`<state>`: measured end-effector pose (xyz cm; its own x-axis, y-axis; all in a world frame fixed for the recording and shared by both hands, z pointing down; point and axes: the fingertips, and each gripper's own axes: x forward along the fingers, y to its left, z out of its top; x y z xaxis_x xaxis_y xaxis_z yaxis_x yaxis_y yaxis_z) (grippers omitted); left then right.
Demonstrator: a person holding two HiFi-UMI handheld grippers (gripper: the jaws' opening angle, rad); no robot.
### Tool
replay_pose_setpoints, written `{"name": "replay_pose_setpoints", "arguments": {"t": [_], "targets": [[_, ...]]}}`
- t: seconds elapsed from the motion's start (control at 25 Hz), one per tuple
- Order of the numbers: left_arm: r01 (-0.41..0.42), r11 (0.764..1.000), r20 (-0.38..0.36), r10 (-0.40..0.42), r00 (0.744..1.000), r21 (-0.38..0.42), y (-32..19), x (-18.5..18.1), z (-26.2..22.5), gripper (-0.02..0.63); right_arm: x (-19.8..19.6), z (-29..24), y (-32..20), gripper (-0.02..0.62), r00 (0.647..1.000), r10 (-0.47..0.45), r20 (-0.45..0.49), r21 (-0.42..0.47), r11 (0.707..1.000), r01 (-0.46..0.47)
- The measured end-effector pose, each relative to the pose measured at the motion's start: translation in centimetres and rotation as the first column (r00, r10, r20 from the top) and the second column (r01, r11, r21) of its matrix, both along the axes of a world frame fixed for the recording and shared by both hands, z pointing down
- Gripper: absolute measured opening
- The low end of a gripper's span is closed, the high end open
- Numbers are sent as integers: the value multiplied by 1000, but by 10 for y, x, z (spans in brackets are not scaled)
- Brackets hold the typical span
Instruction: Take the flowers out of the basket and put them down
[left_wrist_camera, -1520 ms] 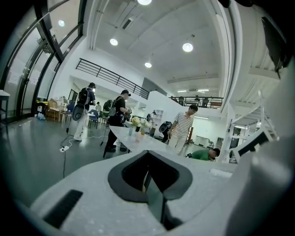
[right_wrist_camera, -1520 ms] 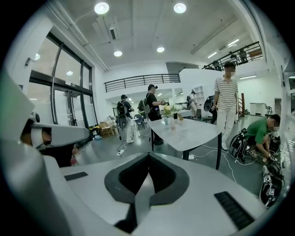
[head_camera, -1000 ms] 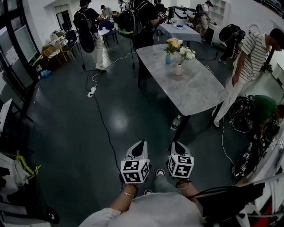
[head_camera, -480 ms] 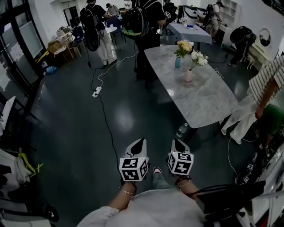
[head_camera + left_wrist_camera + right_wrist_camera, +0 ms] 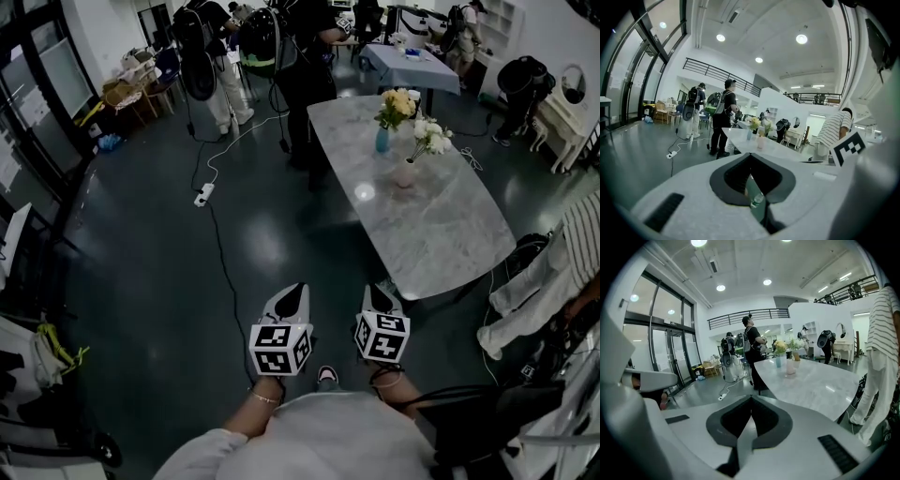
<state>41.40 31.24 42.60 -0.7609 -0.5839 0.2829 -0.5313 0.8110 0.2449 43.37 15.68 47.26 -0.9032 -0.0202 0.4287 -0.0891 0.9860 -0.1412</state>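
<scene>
We hold two tools in front of us, side by side and close together. The left gripper (image 5: pixel 295 298) is clenched tight, and nothing is in it. In the left gripper view its tip (image 5: pixel 750 154) comes to one closed point. The right gripper (image 5: pixel 378 298) is clenched tight too, and it holds nothing. Its own view shows the same closed point (image 5: pixel 751 397). Both tools point away from us over the dark floor (image 5: pixel 169 281).

Past the right gripper, at about 1 o'clock, is a big grey table (image 5: pixel 441 225) with a stone look. Its near edge is just beyond the right gripper's tip. The flowers are at the far end of that table, well apart from both tools. The yellow flowers (image 5: pixel 395 101) stand up in a blue vase (image 5: pixel 382 141). The white flowers (image 5: pixel 430 136) stand up in a pale vase (image 5: pixel 406 173) just beside it, a bit nearer to us.

At about 11 o'clock a white power strip (image 5: pixel 195 196) lies on the floor, with a cord running off each end. At 12 o'clock, far off, people (image 5: pixel 300 47) with backpacks stand by the table's far end. At 3 o'clock a person (image 5: pixel 572 253) in a striped top is at the picture's edge.
</scene>
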Motion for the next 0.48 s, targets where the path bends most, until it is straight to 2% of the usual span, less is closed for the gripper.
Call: {"name": "replay_pose_setpoints", "arguments": {"t": [0.48], "targets": [[-13, 1000, -27, 13, 1000, 2, -40, -79, 9, 8, -86, 10, -42, 6, 1000, -6, -10, -30, 1000, 6]]}}
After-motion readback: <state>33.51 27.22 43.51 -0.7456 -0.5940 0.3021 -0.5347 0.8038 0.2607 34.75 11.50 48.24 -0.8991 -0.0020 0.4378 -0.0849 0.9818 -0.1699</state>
